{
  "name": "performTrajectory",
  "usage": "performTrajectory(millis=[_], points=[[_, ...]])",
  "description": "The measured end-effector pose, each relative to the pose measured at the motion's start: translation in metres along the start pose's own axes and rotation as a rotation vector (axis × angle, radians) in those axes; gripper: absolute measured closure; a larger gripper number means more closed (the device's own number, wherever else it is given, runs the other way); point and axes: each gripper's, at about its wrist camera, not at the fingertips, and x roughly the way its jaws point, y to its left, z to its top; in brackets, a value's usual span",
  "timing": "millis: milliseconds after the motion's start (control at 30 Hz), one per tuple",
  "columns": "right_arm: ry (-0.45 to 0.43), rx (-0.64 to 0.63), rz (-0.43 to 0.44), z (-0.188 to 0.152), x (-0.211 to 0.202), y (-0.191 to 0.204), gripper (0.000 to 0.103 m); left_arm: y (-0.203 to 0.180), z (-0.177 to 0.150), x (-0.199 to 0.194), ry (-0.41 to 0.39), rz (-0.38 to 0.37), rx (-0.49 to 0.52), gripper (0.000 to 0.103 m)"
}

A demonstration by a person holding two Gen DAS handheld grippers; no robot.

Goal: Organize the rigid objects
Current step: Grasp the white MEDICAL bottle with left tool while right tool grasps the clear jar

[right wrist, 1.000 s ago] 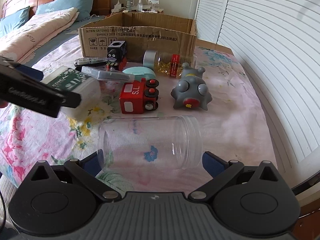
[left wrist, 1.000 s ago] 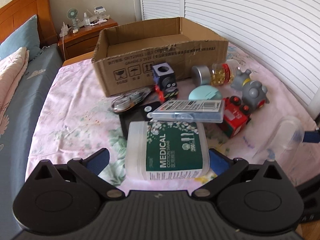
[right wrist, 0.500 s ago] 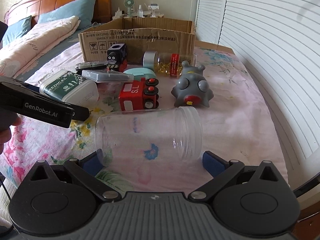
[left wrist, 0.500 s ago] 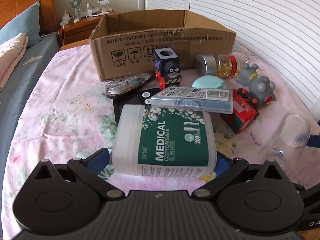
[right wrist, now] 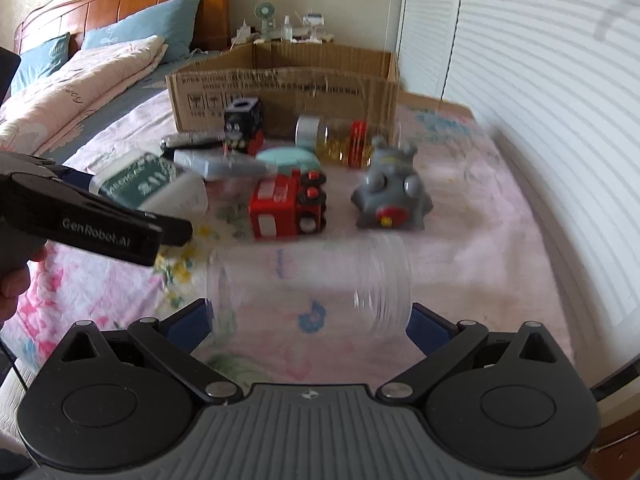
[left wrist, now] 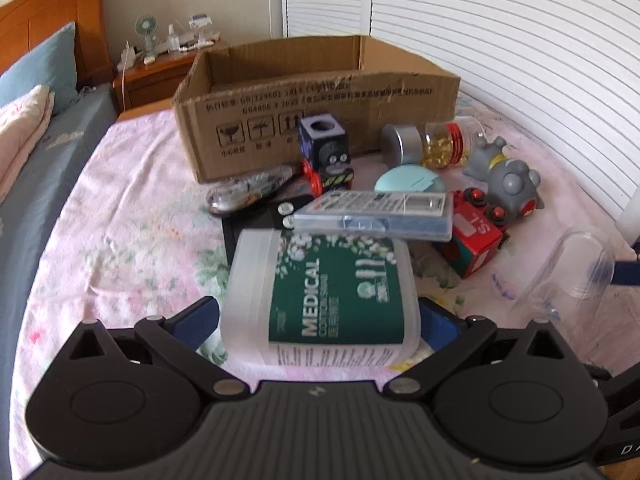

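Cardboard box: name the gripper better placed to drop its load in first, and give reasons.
Left, narrowly. The left gripper, shut on the cotton swab tub, faces the cardboard box squarely. The right gripper, shut on the clear jar, looks farther back, with toys between.

Our left gripper [left wrist: 320,320] is clamped on the tub [left wrist: 320,296], one blue pad against each side, holding it raised and level. Our right gripper [right wrist: 310,320] grips the jar [right wrist: 308,284] lying sideways, base at its left pad and mouth at its right. Our left hand [right wrist: 16,276] wraps the left gripper's handle.
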Motion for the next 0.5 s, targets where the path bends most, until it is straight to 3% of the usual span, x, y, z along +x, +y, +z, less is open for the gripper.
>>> performTrajectory(millis=[233,300,500], points=[[0.003,-0.054,-0.029,0.013,0.002,0.01,0.0,-0.003,0.01,0.001,-0.01,-0.001,0.044,0.004],[0.009,-0.058,-0.033,0.015,0.002,0.011,0.0,-0.002,0.011,0.002,0.0,-0.002,0.05,0.013],[0.036,-0.082,-0.054,0.022,0.001,0.012,0.009,0.0,0.014,0.003,0.031,-0.04,0.069,0.02]])
